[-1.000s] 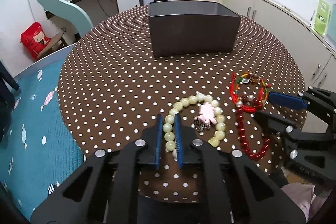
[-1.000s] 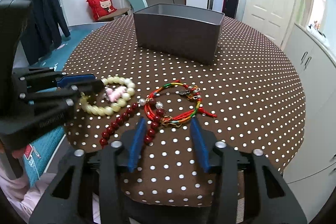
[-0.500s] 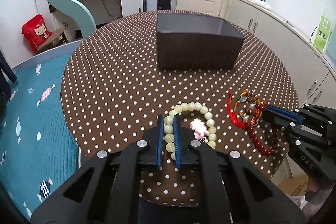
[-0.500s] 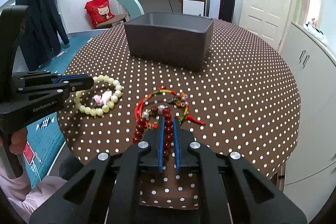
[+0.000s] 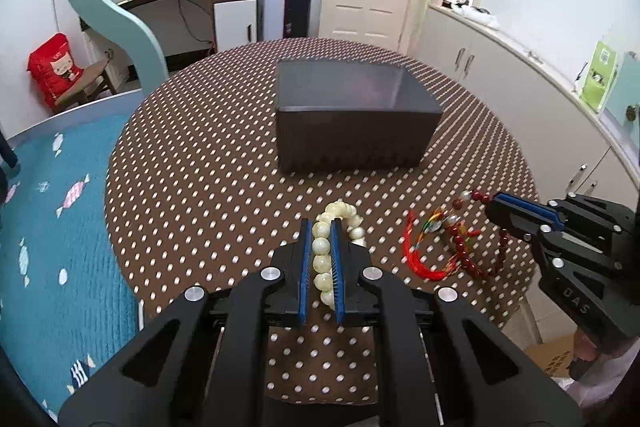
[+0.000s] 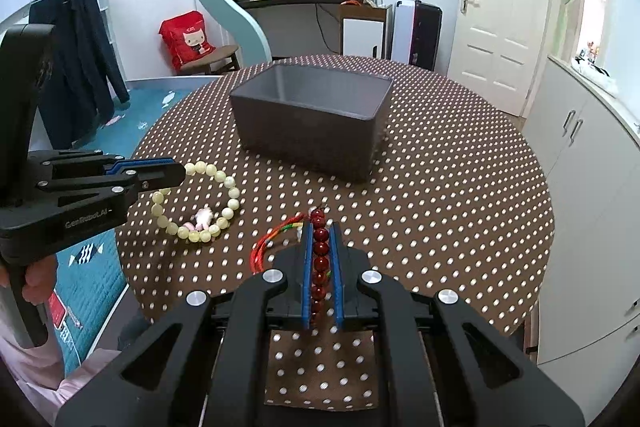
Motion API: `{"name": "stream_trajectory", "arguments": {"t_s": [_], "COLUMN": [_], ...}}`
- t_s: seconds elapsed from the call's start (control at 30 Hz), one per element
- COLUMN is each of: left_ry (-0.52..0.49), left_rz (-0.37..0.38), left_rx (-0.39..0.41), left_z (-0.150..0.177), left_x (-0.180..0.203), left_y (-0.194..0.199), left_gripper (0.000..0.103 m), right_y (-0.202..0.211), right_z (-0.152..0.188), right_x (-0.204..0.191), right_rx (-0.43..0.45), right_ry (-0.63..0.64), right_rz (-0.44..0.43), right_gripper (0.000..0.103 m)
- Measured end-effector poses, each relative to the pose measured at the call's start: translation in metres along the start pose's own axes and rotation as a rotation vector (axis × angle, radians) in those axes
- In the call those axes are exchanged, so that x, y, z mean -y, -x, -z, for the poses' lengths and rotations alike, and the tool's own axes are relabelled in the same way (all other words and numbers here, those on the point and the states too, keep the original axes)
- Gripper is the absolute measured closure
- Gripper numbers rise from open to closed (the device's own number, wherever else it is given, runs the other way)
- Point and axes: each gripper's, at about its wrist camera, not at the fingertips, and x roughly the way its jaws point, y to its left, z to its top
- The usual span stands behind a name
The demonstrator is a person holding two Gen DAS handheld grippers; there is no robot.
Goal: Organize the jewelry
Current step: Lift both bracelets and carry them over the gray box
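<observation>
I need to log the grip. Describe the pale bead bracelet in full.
The pale bead bracelet is a loop of round, creamy, glossy beads that look like stone or glass, with a small pink charm hanging inside the loop. The left gripper is shut on one side of it, several beads lined up between the blue pads. The rest hangs over the dotted tablecloth; whether it touches the cloth is unclear.

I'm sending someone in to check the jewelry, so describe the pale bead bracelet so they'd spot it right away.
On the round brown polka-dot table, look on the near side of the dark grey box. The pale bead bracelet is pinched in the left gripper. Unlike the dark red bead string and red cord bracelet beside it, its beads are creamy yellow-green, with a small pink charm.
</observation>
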Motion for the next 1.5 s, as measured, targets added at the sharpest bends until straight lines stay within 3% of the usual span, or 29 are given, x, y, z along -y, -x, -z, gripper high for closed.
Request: {"name": "stream_trajectory", "arguments": {"t_s": [0.33, 0.77, 1.1, 1.5], "left_ry": [-0.006, -0.029, -0.007, 0.036], "left_rz": [0.048, 0.109, 0.124, 0.119], "left_rx": [0.02, 0.095, 0.022, -0.086], "left_z": [-0.033, -0.101, -0.132, -0.126], "left_x": [0.003, 0.004, 0.0, -0.015], "left_y": [0.005, 0.005, -0.05, -0.101], "left_gripper": [0.095, 0.094, 0.094, 0.094], "right_y": [-0.006, -0.017, -0.062, -0.107], "right_z": [-0.034, -0.091, -0.114, -0.113], "right_x": [0.01, 0.032, 0.033, 0.02], "right_rx": [0.009, 0.067, 0.022, -0.088], "right_ry": [0.004, -0.014, -0.009, -0.004], "right_rz": [0.005, -0.011, -0.066, -0.12], "right_gripper": [0.096, 0.096, 0.096, 0.096]}}
